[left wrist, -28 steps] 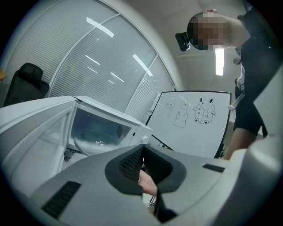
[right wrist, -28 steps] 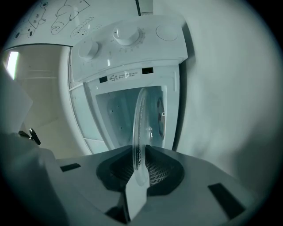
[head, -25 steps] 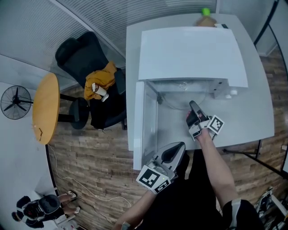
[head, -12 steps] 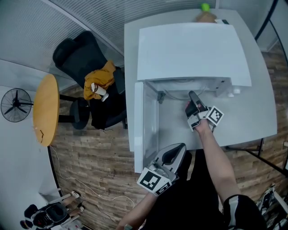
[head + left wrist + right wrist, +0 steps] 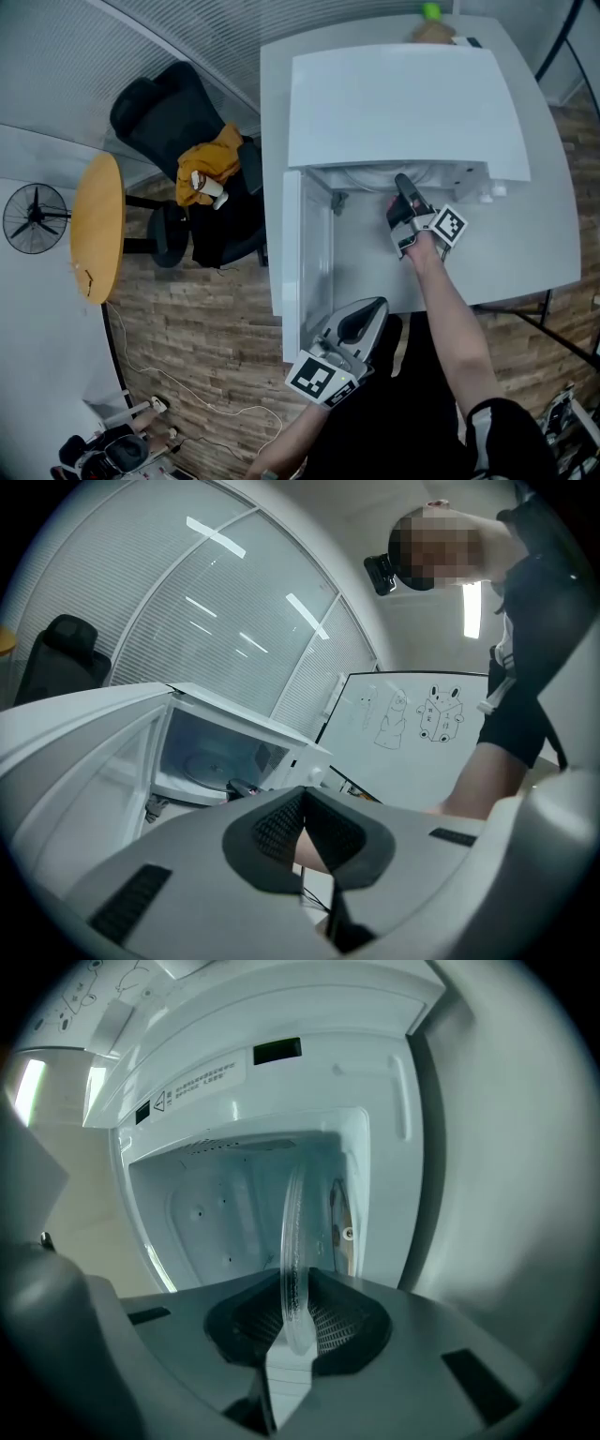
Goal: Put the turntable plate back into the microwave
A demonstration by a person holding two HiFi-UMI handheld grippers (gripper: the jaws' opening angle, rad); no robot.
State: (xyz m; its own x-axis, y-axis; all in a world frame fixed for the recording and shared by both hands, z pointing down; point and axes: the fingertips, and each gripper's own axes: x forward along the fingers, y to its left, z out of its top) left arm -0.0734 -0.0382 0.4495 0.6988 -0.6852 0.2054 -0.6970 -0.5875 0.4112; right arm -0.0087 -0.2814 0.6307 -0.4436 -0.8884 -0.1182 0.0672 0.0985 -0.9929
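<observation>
A white microwave (image 5: pixel 403 103) stands on the pale table (image 5: pixel 525 244), its door (image 5: pixel 305 253) swung open to the left. My right gripper (image 5: pixel 405 187) is at the mouth of the cavity, shut on the rim of the clear glass turntable plate (image 5: pixel 293 1241). In the right gripper view the plate shows edge-on between the pads (image 5: pixel 328 1321) and reaches into the white cavity (image 5: pixel 216 1213). In the head view the microwave's top hides most of the plate. My left gripper (image 5: pixel 361 319) hangs below the table's front edge, shut (image 5: pixel 302 808) with nothing in it.
A black office chair (image 5: pixel 159 112) with a yellow cloth (image 5: pixel 211 164) stands left of the table. Further left are a round wooden table (image 5: pixel 97 225) and a floor fan (image 5: pixel 33 216). A whiteboard (image 5: pixel 412 714) is beyond the microwave in the left gripper view.
My right gripper has carried the plate toward the microwave, up to the cavity's mouth. The left gripper has stayed where it was.
</observation>
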